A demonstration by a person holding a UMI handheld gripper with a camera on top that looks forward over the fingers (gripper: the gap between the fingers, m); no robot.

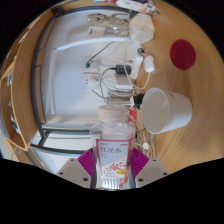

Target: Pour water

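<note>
We are observing the gripper [111, 170] clamping a clear water bottle [112, 145] with a pink label, both pink pads [86, 166] pressing its sides. Just ahead and right, a white cup [165, 109] is lying tilted on the white table [65, 75]. Cables [110, 72] are crowding the table's middle; its near-left stretch is lying open. A red disc [182, 54] is sitting beyond the right edge.
</note>
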